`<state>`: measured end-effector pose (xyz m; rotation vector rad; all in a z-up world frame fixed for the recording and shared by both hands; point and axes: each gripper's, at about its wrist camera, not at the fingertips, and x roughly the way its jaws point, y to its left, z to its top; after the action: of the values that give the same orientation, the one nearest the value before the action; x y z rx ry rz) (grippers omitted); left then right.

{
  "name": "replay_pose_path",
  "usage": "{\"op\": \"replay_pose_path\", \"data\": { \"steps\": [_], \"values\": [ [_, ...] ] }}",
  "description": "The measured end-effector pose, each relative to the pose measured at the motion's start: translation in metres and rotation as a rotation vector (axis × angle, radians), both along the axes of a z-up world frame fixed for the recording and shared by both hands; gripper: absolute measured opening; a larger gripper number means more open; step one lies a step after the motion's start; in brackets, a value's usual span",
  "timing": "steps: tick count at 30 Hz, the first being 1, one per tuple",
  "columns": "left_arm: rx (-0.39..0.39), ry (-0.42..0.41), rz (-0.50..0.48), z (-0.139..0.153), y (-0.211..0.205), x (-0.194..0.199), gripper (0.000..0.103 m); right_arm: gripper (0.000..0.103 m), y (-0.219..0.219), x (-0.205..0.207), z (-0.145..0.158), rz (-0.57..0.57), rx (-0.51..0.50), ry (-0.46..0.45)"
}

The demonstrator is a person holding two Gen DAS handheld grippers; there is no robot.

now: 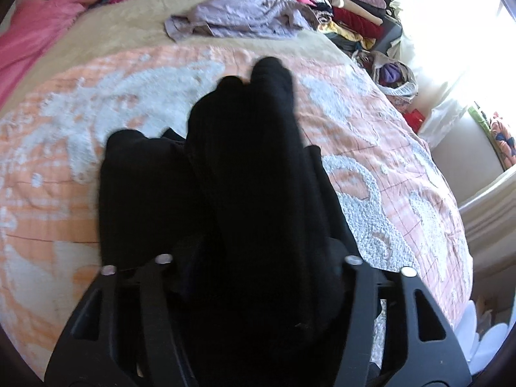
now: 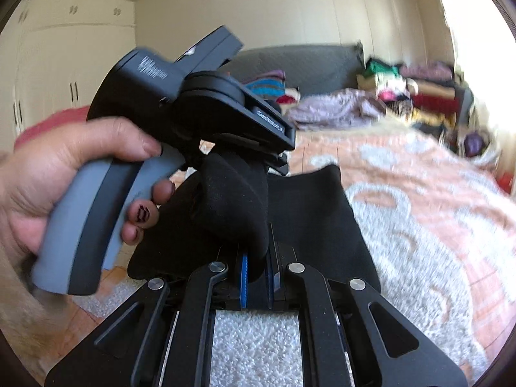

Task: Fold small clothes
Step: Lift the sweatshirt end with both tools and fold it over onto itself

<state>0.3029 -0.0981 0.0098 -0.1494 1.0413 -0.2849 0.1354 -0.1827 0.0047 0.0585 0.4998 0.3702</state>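
A black ribbed garment (image 1: 245, 177) fills the middle of the left wrist view. It drapes over my left gripper and hides the fingers. In the right wrist view a hand (image 2: 48, 177) holds my left gripper (image 2: 251, 158) above the bed, and the black garment (image 2: 306, 209) hangs from its jaws. My right gripper (image 2: 256, 274) is shut on a bunched fold of the same garment, pinched between its blue pads (image 2: 244, 274). The cloth spans between the two grippers, above the bedspread.
A peach and white quilted bedspread (image 1: 371, 148) lies below. A crumpled lilac garment (image 1: 242, 16) sits at the far side, with stacks of folded clothes (image 1: 348, 3) behind it. A pink blanket (image 1: 35, 25) lies far left. A bag of clothes (image 1: 393, 77) stands off the bed's right edge.
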Motion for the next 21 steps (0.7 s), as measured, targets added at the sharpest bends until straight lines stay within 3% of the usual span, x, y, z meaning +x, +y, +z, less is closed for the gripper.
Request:
{"op": "replay_pose_path", "data": {
  "steps": [4,8,12,14,17,21],
  "values": [
    [-0.119,0.009,-0.032,-0.005,-0.003,0.005,0.086,0.009,-0.018,0.015,-0.011,0.028,0.141,0.118],
    [-0.239,-0.003,-0.046,0.004,0.009,-0.001,0.088,0.015,-0.045,0.033,-0.034,0.035,0.339,0.260],
    [-0.177,-0.075,0.002,0.017,0.035,-0.018,0.088,0.026,-0.068,0.042,-0.050,0.077,0.540,0.359],
    [-0.087,-0.118,0.034,0.017,0.050,-0.030,0.088,0.046,-0.071,0.043,-0.046,0.096,0.564,0.363],
    [-0.015,-0.112,0.064,0.005,0.067,-0.038,0.088,0.073,-0.070,0.049,-0.034,0.130,0.596,0.360],
    [-0.011,-0.082,0.072,-0.012,0.078,-0.045,0.088,0.075,-0.074,0.090,-0.016,0.141,0.567,0.384]
  ]
}}
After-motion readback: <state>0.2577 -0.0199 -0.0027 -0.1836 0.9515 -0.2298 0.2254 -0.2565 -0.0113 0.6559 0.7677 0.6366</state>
